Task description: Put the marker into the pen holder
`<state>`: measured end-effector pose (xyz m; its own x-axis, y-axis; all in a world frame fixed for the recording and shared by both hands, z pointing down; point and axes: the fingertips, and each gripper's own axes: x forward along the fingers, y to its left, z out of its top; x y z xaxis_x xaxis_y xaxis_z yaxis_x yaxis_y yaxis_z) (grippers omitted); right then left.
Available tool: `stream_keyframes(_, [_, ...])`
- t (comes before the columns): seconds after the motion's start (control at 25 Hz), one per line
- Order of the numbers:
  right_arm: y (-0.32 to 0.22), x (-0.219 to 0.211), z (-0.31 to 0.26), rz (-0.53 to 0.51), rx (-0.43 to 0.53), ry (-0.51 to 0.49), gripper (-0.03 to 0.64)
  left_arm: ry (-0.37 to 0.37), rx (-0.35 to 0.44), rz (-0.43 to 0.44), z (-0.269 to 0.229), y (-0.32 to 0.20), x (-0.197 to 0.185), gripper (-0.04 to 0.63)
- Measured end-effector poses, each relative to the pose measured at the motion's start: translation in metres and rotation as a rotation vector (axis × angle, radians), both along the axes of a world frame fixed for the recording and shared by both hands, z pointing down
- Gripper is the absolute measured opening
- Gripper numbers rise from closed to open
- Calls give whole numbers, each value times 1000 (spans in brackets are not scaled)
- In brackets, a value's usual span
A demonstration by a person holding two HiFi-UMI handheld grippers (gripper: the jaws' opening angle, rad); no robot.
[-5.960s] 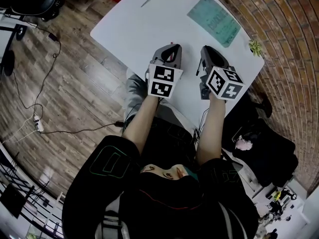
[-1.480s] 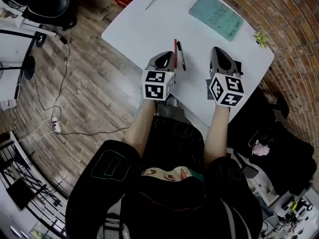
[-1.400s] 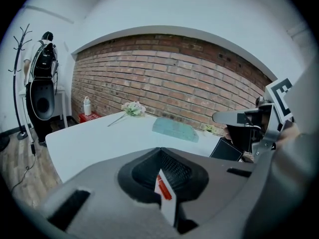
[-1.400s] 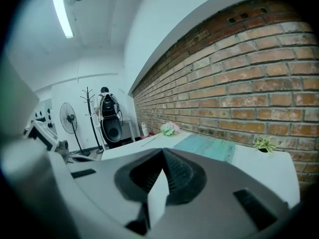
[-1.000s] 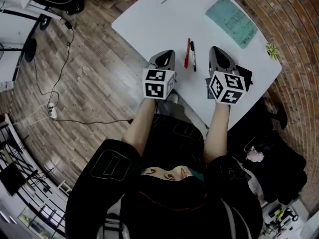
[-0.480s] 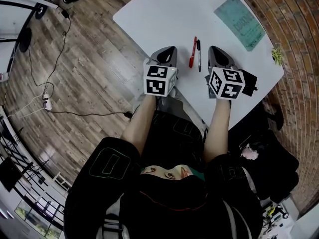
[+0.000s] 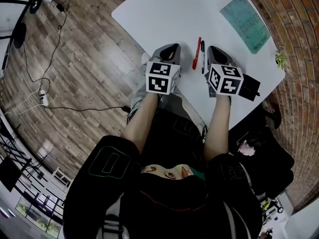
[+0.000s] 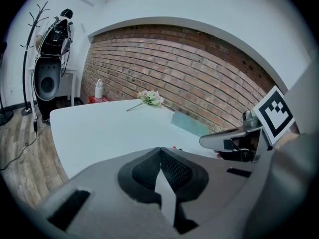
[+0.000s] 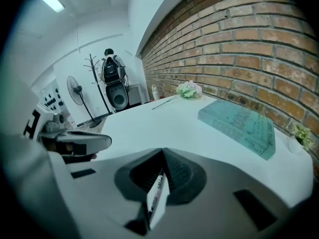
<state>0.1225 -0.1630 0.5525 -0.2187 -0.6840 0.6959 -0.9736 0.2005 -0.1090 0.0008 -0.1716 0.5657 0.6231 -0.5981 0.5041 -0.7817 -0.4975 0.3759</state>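
Both forearms (image 7: pixel 142 116) reached straight out from the body, each ending at a gripper over the near edge of the white table (image 7: pixel 159 14). The left gripper (image 7: pixel 171 49) sat toward the left of that edge. The right gripper (image 7: pixel 213 51) was alongside it, toward the near right corner. Both pointed at the far edge with their marker cubes facing up. In each gripper view the jaws were pressed together with nothing between them.

Six seconds before, the two grippers had been closer together and no marker showed between them. Now they stood farther apart, with two markers in the gap. Over the last half second little had changed.

The red marker (image 7: pixel 198 53) and the black marker (image 7: pixel 203 57) lay flat on the table top, just beside each other and nearly parallel. They lay between the two grippers, a little in from the near edge. A teal book (image 7: pixel 245 16) lay by the right edge, well apart from them.
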Motion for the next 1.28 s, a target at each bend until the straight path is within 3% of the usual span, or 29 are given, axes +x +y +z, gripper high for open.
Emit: stream_keyframes(1.28, [-25, -12, 63, -57, -312, 27, 78, 52, -83, 46, 26, -56, 11, 9])
